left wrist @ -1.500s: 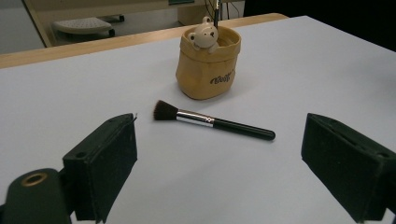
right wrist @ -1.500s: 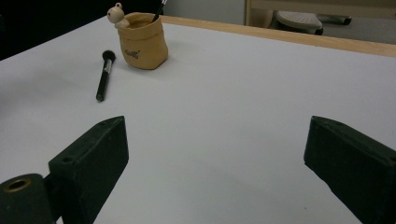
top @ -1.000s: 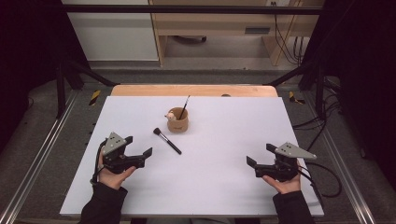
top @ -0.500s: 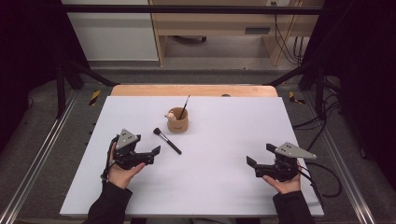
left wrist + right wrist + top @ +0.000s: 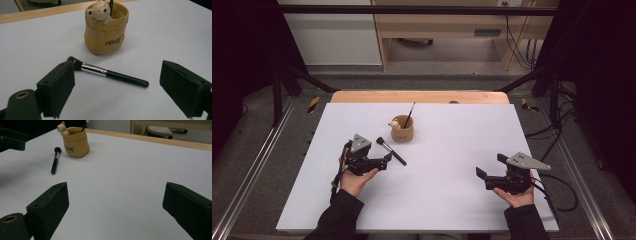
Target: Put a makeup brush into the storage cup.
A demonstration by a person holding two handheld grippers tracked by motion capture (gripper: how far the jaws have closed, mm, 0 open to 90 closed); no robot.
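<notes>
Left claw point(image 5: 384, 161): jaws spread wide, nothing held; poised low over the white counter point(image 5: 452, 200), facing the loose brush.

Makeup brush point(image 5: 110, 73): lying flat on the counter just ahead of the left claw, between its jaw lines; bristle end toward the claw's left jaw, black handle toward the right. Not touched by either jaw.

Holder point(image 5: 106, 30): tan pouch-shaped pot with a small bear figure point(image 5: 100, 11) on its rim, upright just beyond the brush. Contents: one thin dark-handled brush point(image 5: 410, 114), leaning.

Right claw point(image 5: 484, 176): jaws wide apart, empty, well off to the side of brush and holder.

Progress, as judged: early. One brush sits in the holder; the loose brush remains to be gripped, lifted and placed inside.
</notes>
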